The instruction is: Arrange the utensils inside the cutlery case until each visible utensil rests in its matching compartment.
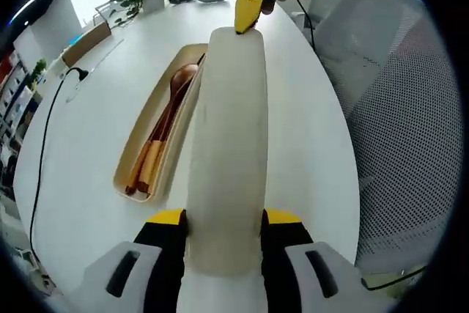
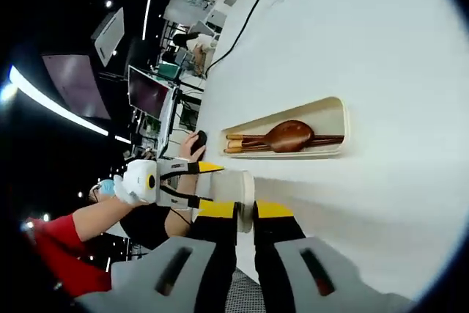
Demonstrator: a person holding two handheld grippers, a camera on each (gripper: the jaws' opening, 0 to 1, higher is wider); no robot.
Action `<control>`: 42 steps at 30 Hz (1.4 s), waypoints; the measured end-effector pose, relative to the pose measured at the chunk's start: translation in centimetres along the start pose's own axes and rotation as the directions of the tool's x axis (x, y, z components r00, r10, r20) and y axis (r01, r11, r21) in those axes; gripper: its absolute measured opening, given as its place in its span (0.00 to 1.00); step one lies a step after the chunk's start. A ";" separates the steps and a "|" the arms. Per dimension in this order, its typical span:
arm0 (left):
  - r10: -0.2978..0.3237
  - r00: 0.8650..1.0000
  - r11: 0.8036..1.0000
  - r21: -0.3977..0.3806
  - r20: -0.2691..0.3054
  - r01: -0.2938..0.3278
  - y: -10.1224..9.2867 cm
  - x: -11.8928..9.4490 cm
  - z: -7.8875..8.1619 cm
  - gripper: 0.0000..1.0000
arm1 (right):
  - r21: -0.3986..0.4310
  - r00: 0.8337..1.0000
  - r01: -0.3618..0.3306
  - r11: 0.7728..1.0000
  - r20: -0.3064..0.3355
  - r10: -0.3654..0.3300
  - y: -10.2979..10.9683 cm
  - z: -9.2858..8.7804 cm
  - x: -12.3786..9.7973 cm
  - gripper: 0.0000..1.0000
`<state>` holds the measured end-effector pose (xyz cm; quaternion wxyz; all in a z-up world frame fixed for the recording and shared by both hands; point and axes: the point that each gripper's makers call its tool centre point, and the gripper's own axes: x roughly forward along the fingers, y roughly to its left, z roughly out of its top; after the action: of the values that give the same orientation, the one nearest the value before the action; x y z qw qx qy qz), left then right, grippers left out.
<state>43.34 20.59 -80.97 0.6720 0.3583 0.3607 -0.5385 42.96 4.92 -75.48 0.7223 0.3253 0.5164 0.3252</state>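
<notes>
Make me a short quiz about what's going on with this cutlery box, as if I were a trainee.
1. True or false: the lid is closed over the tray.
2. What lies in the tray? A) a wooden spoon and chopsticks B) a steel fork C) nothing
3. Fill in: the left gripper clamps one end of the lid and the right gripper clamps the ____ end.

Key:
1. False; it is off the tray, held between both grippers.
2. A
3. Other (far)
</notes>
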 end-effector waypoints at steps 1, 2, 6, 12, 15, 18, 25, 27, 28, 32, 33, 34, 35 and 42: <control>0.006 1.000 1.000 0.004 0.006 -0.006 0.4 -0.4 0.3 0.41 | 0.003 1.000 -0.001 1.000 0.014 0.001 0.0 0.4 -0.1 0.05; 0.008 1.000 1.000 0.007 0.008 -0.008 0.5 -0.5 0.4 0.41 | 0.008 1.000 -0.002 1.000 0.020 0.002 0.1 0.6 -0.3 0.05; 0.001 1.000 1.000 0.022 0.021 -0.002 2.1 -1.8 1.4 0.41 | 0.018 0.999 -0.014 1.000 0.046 0.013 1.0 1.9 -0.8 0.05; -0.004 1.000 0.999 0.047 -0.005 0.004 4.3 -2.5 2.8 0.41 | 0.008 0.998 0.023 1.000 0.063 -0.024 1.6 3.9 -1.1 0.06; -0.014 1.000 0.999 0.041 -0.020 0.015 4.9 -2.6 3.3 0.41 | 0.031 0.995 0.059 0.998 0.081 -0.061 1.1 5.0 -1.3 0.07; -0.017 0.999 0.998 0.059 -0.029 0.018 5.8 -2.7 4.0 0.41 | 0.020 0.993 0.080 0.997 0.086 -0.081 0.8 5.7 -1.6 0.07; -0.025 0.999 0.996 0.083 -0.046 0.029 7.6 -2.4 5.7 0.41 | 0.025 0.983 0.154 0.988 0.099 -0.156 -0.2 7.4 -2.2 0.08; -0.036 0.997 0.996 0.084 -0.066 0.041 7.7 -2.0 5.7 0.41 | 0.002 0.982 0.174 0.985 0.080 -0.174 -0.3 7.4 -2.2 0.08; -0.037 0.997 0.996 0.084 -0.071 0.043 7.9 -1.7 5.8 0.41 | -0.011 0.978 0.195 0.981 0.074 -0.194 -0.5 7.5 -2.2 0.08; -0.041 0.995 0.997 0.068 -0.092 0.047 8.1 -1.0 5.7 0.41 | -0.017 0.974 0.215 0.976 0.077 -0.214 -1.1 7.8 -2.0 0.08; -0.044 0.994 0.997 0.061 -0.097 0.050 8.0 -0.8 5.6 0.41 | -0.010 0.973 0.217 0.976 0.075 -0.216 -1.3 7.8 -2.0 0.08; -0.048 0.993 0.998 0.046 -0.103 0.053 7.9 -0.6 5.5 0.41 | 0.001 0.974 0.214 0.977 0.078 -0.214 -1.5 7.7 -1.9 0.08; -0.053 0.993 0.998 0.037 -0.107 0.057 7.7 -0.5 5.4 0.41 | 0.009 0.974 0.214 0.977 0.079 -0.214 -1.6 7.6 -1.9 0.08; -0.050 0.990 0.996 0.061 -0.131 0.059 7.2 0.9 4.9 0.41 | 0.024 0.970 0.232 0.972 0.063 -0.233 -3.0 6.5 -1.4 0.09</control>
<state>51.06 17.10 -78.74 0.6202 0.4042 0.3955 -0.5437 49.21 1.16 -75.46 0.7692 0.2789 0.5298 0.2234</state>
